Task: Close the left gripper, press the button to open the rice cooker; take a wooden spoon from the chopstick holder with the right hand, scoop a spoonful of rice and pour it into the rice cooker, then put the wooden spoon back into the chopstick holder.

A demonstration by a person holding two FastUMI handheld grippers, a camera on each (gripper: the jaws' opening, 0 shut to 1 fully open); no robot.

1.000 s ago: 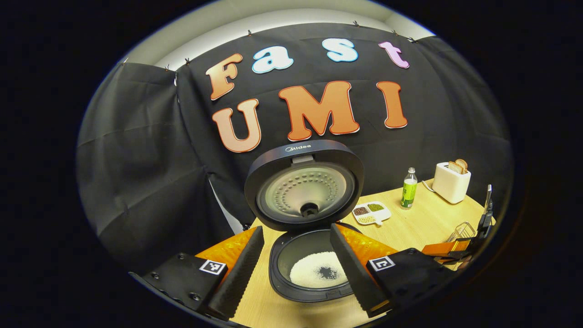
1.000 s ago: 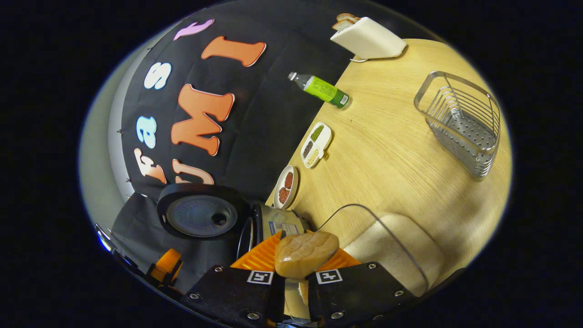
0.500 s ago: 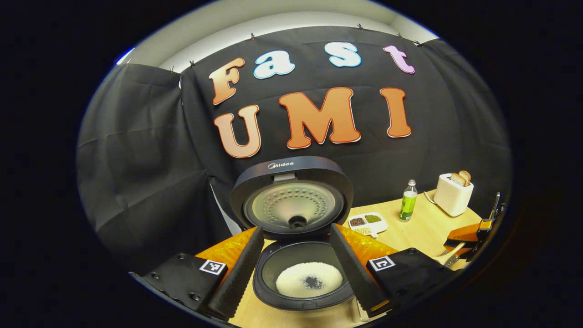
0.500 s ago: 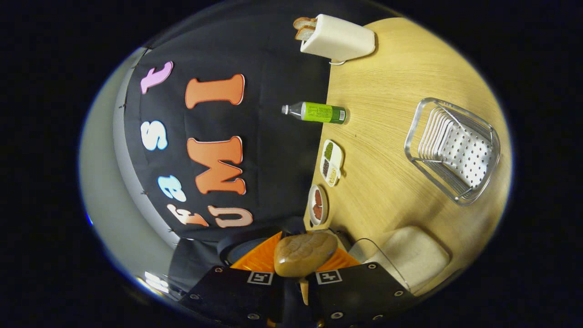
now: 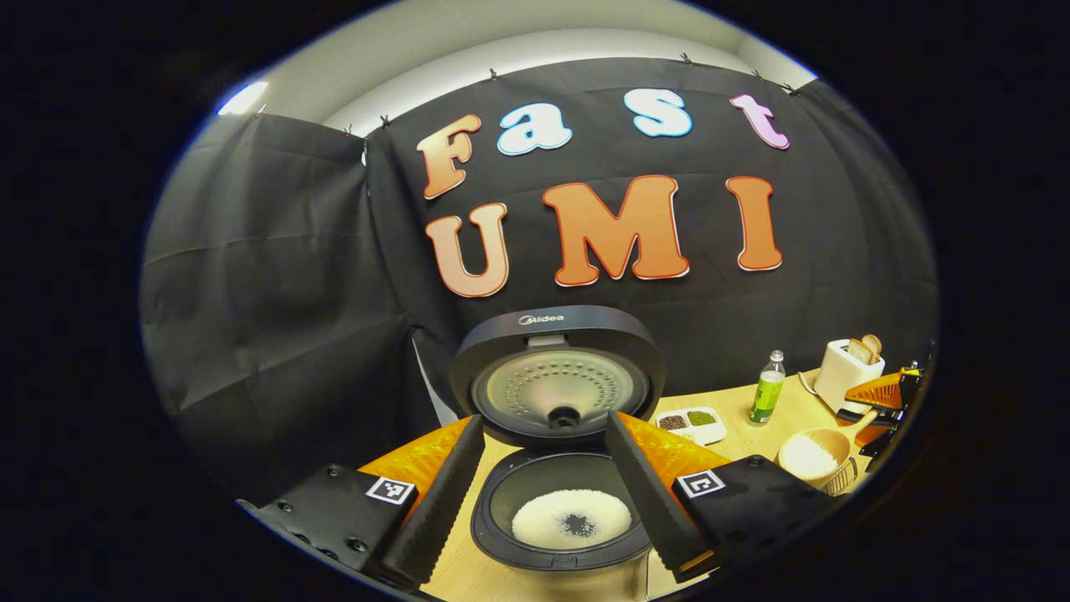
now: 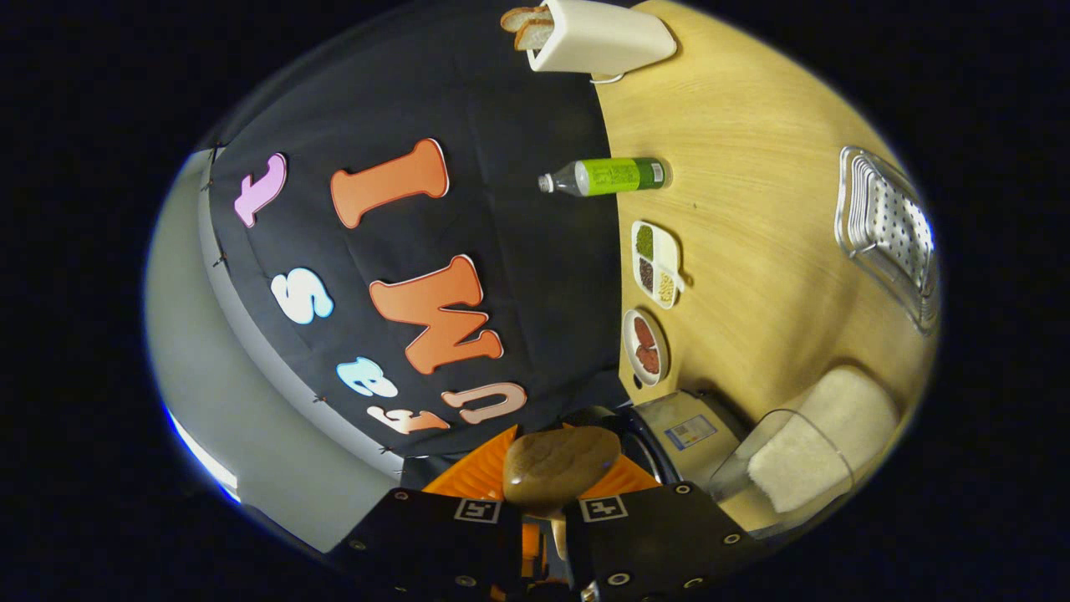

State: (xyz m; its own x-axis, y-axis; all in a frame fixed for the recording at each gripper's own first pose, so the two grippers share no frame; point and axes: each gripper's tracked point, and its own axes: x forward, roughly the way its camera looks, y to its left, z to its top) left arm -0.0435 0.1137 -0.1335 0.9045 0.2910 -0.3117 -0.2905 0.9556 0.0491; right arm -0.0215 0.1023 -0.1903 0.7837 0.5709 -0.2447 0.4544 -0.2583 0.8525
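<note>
A: How many of each thing stand on the wooden surface (image 6: 752,167)?

B: One rice cooker (image 5: 562,518), one toaster (image 6: 598,38) with two bread slices (image 6: 525,27), one green-labelled bottle (image 6: 606,176), one three-part dish (image 6: 656,263) of grains, one small plate (image 6: 645,346) with two reddish pieces, one wire chopstick holder (image 6: 890,234), and one clear container of rice (image 6: 815,451).

A: And the left tool (image 5: 543,493)?

B: Its two ribbed black fingers (image 5: 439,502) stand wide apart, touching nothing. The rice cooker sits between them, its round lid (image 5: 558,372) upright and its dark pot holding a white layer of rice (image 5: 571,518) with a bare spot in the middle.

A: The right tool (image 6: 547,502)?

B: Its fingers are drawn narrow on the wooden spoon (image 6: 558,468), gripping the handle; the smooth, rounded brown bowl of the spoon points forward, just above the cooker's edge. From the left gripper view that tool (image 5: 886,401) shows at the far right, near the rice container (image 5: 809,456).

A: Textures?

B: The chopstick holder is shiny metal with a perforated back. The toaster is matte white.
</note>
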